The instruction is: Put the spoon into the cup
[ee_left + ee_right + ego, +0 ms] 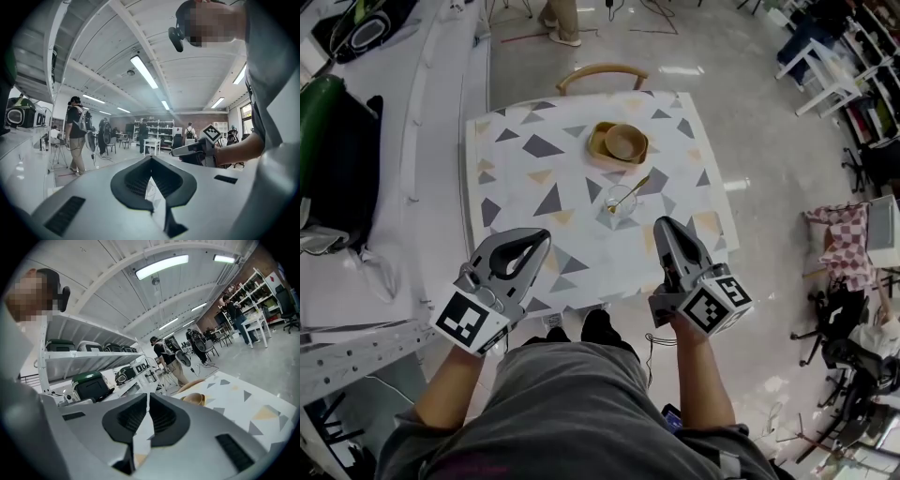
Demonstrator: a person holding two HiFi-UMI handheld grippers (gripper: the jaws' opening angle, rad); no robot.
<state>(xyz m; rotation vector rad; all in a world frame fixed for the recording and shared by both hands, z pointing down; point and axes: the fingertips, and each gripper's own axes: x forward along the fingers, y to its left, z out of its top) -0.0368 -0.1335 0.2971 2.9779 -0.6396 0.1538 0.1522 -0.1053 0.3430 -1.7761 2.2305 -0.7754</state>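
Observation:
A clear glass cup (620, 210) stands near the middle of the patterned table (525, 178). A golden spoon (631, 191) leans inside it, handle pointing up and to the far right. My left gripper (541, 235) hovers over the table's near left part, shut and empty, its tips (151, 158) touching. My right gripper (662, 224) hangs just right of the cup and nearer to me, also shut with nothing in it, and its jaws (147, 395) meet in its own view. Neither gripper touches the cup.
A wooden bowl (624, 142) sits on a yellowish tray (598, 145) beyond the cup; the bowl (195, 399) also shows in the right gripper view. A chair back (602, 70) stands at the far edge. Shelving (356, 187) runs along the left, and people (77, 133) stand farther off.

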